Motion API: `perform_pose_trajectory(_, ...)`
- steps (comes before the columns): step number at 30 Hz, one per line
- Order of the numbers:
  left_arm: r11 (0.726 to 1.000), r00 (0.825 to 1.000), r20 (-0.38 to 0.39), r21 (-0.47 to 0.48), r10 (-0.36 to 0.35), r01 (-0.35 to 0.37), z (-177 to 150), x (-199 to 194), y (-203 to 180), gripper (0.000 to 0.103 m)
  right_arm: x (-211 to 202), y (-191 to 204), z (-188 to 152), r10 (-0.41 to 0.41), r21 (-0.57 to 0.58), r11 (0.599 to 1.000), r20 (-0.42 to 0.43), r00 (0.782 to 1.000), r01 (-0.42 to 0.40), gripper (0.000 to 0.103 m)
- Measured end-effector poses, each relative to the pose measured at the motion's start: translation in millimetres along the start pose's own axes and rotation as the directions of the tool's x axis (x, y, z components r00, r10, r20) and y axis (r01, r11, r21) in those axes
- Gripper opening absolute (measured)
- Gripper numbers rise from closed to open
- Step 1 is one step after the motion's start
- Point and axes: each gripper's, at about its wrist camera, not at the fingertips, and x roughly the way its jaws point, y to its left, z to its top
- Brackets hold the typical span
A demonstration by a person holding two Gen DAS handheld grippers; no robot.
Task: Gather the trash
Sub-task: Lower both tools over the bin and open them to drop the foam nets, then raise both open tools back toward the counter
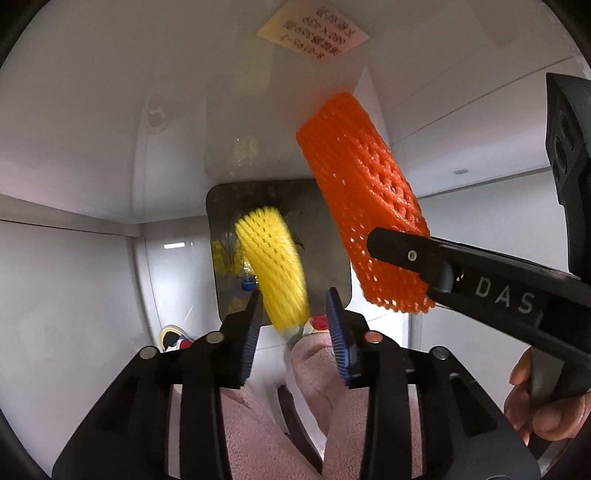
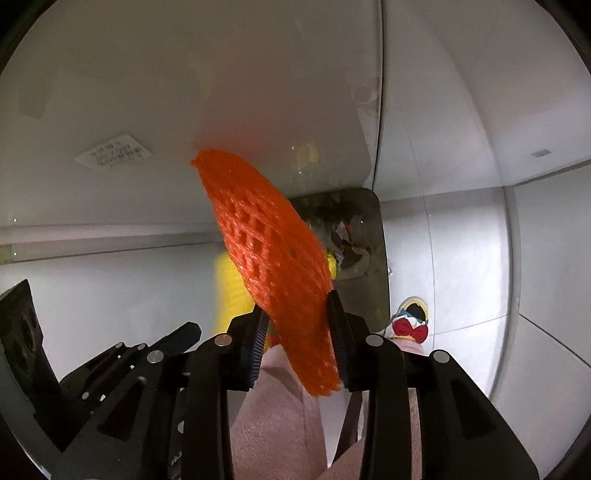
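Observation:
My left gripper (image 1: 293, 295) points down over an open trash bin (image 1: 332, 266). Its jaws stand apart. A yellow foam fruit net (image 1: 273, 258), blurred, lies against the left pad with a gap to the right pad. My right gripper (image 2: 295, 302) also hangs over the bin (image 2: 373, 288). An orange foam net (image 2: 273, 258) stands between its parted pads, lying along the right one with a gap to the left one lower down. In the left wrist view the orange net (image 1: 362, 192) shows at the right with a black finger across it.
The bin's white lid (image 1: 280, 110) stands raised behind the opening and bears a paper label (image 1: 314, 33). A bottle with a blue cap (image 1: 248, 284) and other scraps lie inside. A person's pink fleece trousers (image 1: 258, 424), a red-bowed slipper (image 2: 410, 328) and a hand (image 1: 532, 406) are below.

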Motion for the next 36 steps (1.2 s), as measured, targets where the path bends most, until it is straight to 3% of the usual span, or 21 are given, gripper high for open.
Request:
perform_pose_trajectory(6, 1.000, 1.000, 0.018, 0.004, 0.011, -0.011, 5, -13, -2, 0.052, -9, 2, 2, -0.011, -0.004, 1.000, 0.021, 1.000, 0.011, 0.055)
perform_pose_trajectory(15, 0.999, 0.999, 0.039, 0.022, 0.033, -0.033, 2, -35, 2, 0.060, -27, 2, -4, -0.007, -0.018, 1.000, 0.046, 0.999, 0.008, 0.057)
perform_pose_trajectory(19, 0.998, 0.996, 0.082, 0.038, 0.038, -0.042, -4, -67, -3, 0.065, -55, 3, -9, 0.002, -0.035, 0.999, 0.073, 0.997, 0.000, 0.058)
perform_pose_trajectory(23, 0.997, 0.989, 0.143, 0.058, 0.044, -0.053, -9, -110, -12, 0.077, -102, 8, -17, -0.022, -0.088, 0.995, 0.146, 0.989, 0.035, 0.075)
perform_pose_trajectory(28, 0.991, 0.962, 0.262, 0.089, 0.075, -0.102, -12, -178, -25, 0.091, -173, 22, -25, -0.034, -0.148, 0.986, 0.278, 0.960, 0.077, 0.092)
perform_pose_trajectory(33, 0.980, 0.924, 0.369, 0.128, 0.099, -0.156, -8, -238, -39, 0.095, -242, 34, -23, -0.006, -0.187, 0.978, 0.413, 0.911, 0.091, 0.093)
perform_pose_trajectory(36, 0.979, 0.902, 0.424, 0.132, 0.084, -0.154, 2, -272, -48, 0.095, -279, 41, -15, 0.008, -0.201, 0.974, 0.494, 0.870, 0.106, 0.093)
